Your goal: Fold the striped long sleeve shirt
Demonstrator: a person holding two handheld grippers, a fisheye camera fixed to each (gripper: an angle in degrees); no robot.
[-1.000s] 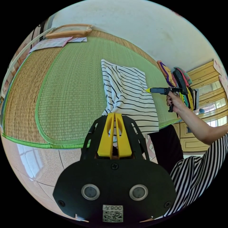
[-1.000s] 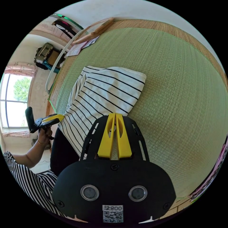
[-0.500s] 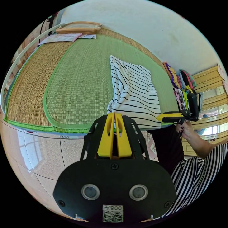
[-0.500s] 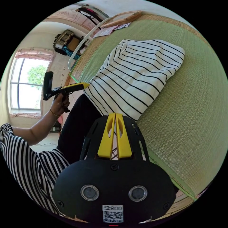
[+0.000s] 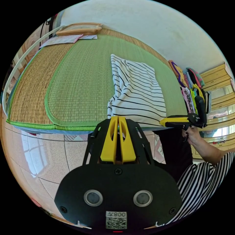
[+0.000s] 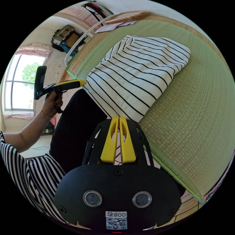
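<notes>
The striped long sleeve shirt (image 5: pixel 137 90) lies as a folded rectangle on the green woven mat (image 5: pixel 80 80), its near edge at the mat's border and partly overhanging it toward the person. The left gripper (image 5: pixel 118 119) pinches 1 near corner of the shirt, its 2 yellow jaws closed with bunched cloth entering between them. The right gripper (image 6: pixel 119 119) meets the opposite near corner with its jaws likewise pressed together; in the left gripper view the same tool (image 5: pixel 163 121) touches the hem, held by a hand (image 5: pixel 192 134). The chief risk is that an uneven pull from the 2 corners skews the fold or drags the stacked layers apart, because only the corners are held and the layers beneath lie loose. A second risk is that the near edge slides off the mat, since it already overhangs. How many layers each pair of jaws holds is hidden by the gripper bodies, and whether the sleeves are tucked inside cannot be made out. The pile of coloured clothes (image 5: pixel 189 85) at the mat's far side is too distorted by the lens to identify piece by piece.
</notes>
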